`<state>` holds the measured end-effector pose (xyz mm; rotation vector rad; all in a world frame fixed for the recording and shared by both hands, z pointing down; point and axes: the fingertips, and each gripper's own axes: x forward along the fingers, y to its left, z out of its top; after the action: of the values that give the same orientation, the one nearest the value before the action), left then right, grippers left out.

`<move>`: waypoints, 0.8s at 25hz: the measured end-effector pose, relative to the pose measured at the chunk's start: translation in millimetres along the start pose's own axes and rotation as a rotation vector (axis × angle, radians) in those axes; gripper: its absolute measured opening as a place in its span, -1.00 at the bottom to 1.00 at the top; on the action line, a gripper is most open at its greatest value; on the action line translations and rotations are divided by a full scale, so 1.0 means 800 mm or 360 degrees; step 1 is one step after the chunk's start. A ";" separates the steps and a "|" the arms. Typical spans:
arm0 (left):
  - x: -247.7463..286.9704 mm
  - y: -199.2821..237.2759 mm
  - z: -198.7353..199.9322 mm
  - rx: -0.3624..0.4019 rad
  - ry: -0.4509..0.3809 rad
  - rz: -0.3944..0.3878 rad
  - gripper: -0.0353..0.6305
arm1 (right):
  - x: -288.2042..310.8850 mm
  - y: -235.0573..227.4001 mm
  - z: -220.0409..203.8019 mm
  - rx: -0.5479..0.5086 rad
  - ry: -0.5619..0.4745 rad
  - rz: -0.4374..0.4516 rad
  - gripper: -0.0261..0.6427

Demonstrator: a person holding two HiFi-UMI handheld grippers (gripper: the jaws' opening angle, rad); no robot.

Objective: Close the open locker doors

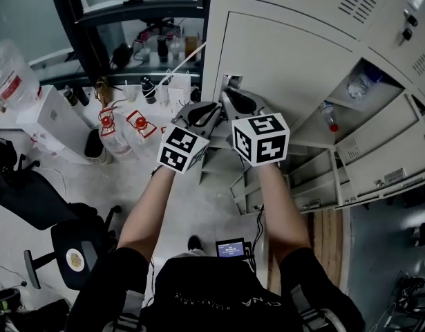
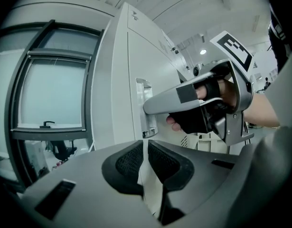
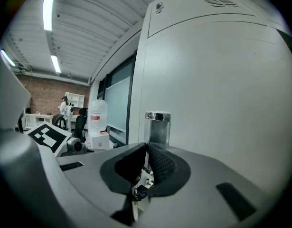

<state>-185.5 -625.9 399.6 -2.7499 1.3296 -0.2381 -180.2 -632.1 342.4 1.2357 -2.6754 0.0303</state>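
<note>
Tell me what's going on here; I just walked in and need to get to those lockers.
A person holds a gripper in each hand up against a large locker door. The right gripper points at the door's metal latch, and the left gripper sits just beside it. Each claw looks closed and empty. Further right, smaller locker doors stand open, one with a bottle inside.

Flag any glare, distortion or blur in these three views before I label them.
Head view: strong fisheye, locker door edges bow; light even, lower corners dim. Left gripper view: window bright, not blown out; black vignette in the corners. Right gripper view: ceiling strip light clips to white; chrome latch sharp, small highlight on top.
</note>
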 end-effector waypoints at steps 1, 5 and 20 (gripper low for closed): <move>0.000 0.002 0.000 -0.0006 -0.0003 0.0004 -0.76 | 0.000 0.000 0.000 -0.0003 0.0005 0.0001 -0.78; 0.001 0.004 0.000 -0.0011 -0.0001 0.0013 -0.82 | -0.007 -0.005 -0.004 -0.0021 0.0019 -0.0024 -0.78; 0.007 -0.001 -0.001 0.0042 0.0121 0.0199 -0.82 | -0.060 -0.078 -0.029 -0.0078 0.0050 -0.0198 -0.79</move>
<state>-181.9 -629.7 401.4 -2.6488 1.4988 -0.3520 -98.8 -634.0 352.2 1.3721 -2.5515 -0.0338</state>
